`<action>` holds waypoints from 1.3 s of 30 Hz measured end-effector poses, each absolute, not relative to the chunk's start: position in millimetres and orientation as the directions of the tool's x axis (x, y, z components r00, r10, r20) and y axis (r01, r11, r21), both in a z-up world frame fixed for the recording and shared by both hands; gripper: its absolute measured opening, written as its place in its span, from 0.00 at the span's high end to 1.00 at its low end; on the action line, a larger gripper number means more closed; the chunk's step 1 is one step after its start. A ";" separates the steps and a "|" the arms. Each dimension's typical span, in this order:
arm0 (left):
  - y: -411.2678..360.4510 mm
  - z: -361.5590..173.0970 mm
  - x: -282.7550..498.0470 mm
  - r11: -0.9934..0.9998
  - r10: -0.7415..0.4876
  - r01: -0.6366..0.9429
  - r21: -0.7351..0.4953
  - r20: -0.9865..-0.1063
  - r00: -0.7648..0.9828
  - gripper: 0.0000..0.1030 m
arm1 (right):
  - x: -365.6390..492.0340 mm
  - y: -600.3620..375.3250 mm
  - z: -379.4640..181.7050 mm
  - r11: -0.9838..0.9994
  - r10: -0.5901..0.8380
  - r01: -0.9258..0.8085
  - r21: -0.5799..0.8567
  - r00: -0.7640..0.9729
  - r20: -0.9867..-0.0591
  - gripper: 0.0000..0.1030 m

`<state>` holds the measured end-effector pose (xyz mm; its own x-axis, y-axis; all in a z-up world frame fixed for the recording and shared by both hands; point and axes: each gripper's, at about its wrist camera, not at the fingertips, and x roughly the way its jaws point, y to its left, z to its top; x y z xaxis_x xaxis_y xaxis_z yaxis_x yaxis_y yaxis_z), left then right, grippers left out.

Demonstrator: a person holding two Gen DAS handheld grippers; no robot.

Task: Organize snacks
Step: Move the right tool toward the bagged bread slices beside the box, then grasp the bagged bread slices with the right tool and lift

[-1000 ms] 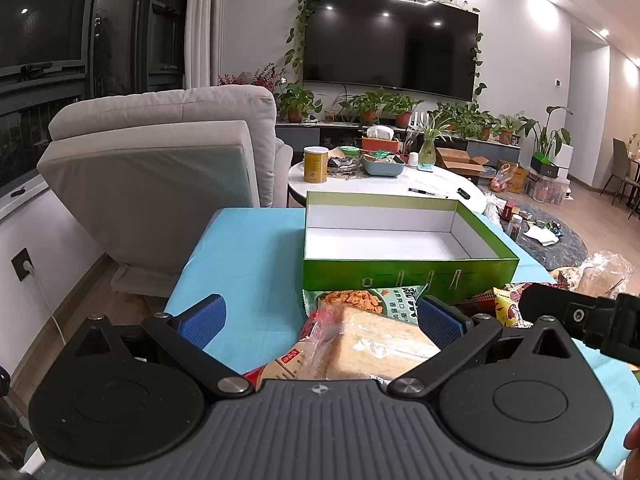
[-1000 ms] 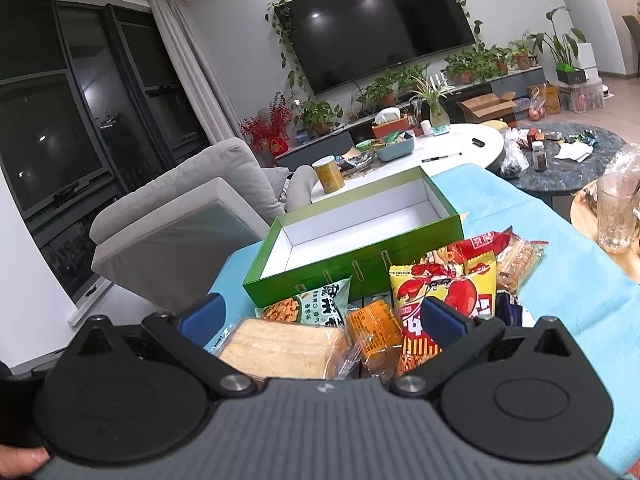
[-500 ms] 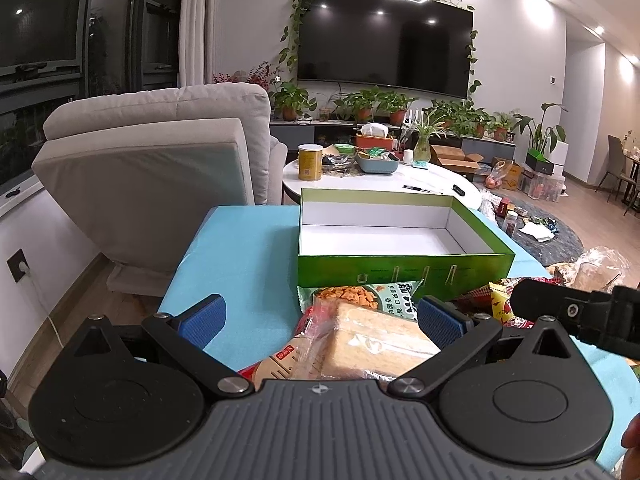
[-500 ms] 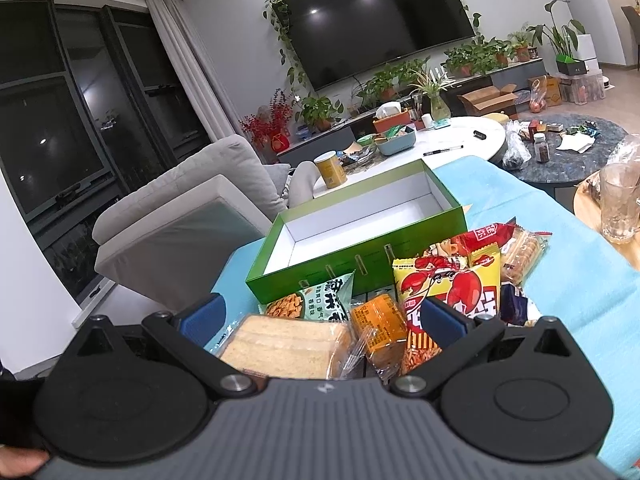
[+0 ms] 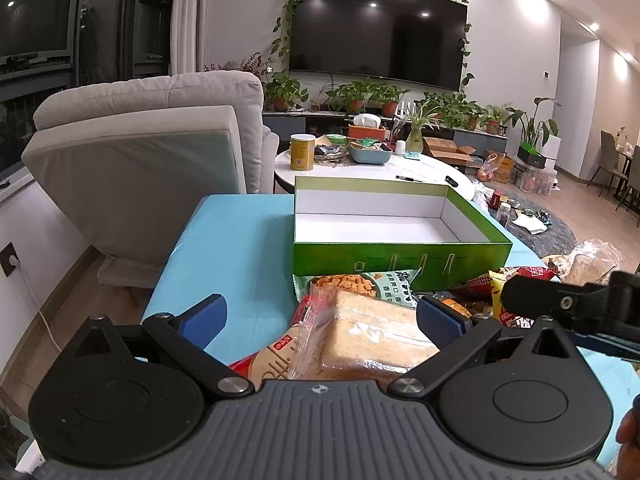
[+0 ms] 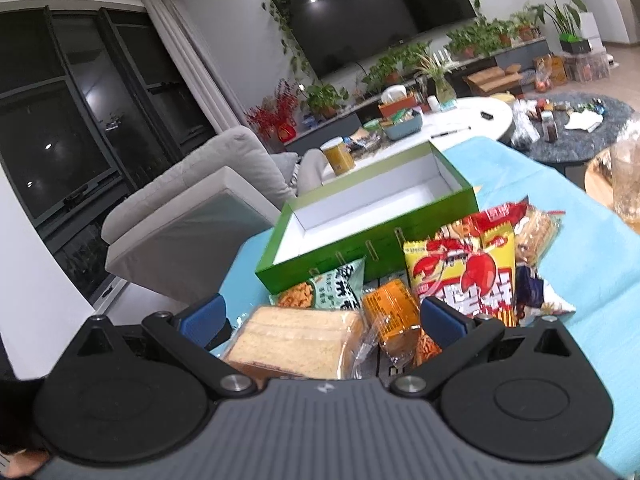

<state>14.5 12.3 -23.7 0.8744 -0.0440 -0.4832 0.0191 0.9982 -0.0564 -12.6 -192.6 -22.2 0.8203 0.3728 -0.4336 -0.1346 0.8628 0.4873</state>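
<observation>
Bread point(image 6: 298, 338) (clear wrap, pale slices) lies between spread left gripper point(image 5: 320, 316); right gripper point(image 6: 322, 316) likewise wide.

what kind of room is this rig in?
A home living room, most likely: large wall-mounted black TV, light grey upholstered armchair, and a row of potted green plants on the low TV console.

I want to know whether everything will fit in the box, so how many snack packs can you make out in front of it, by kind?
Sliced bread pack: 1
Green cracker bag: 1
Orange packet: 1
Yellow-and-red lobster bag: 1
Clear biscuit pack: 1
Dark blue packet: 1
Total: 6 visible; others may be hidden underneath. The green box holds 0.
</observation>
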 end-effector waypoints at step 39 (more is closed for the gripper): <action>23.0 -64.6 41.1 0.959 -0.282 0.217 -0.181 -0.577 0.767 0.45 | 30.9 -182.2 -72.2 0.772 0.496 -0.021 0.635 0.645 -0.581 0.40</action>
<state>41.1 23.0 -64.6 0.7667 -0.2822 -0.5766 0.2171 0.9593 -0.1809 30.9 -182.2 -72.2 0.6449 0.4963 -0.5813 -0.0214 0.7719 0.6353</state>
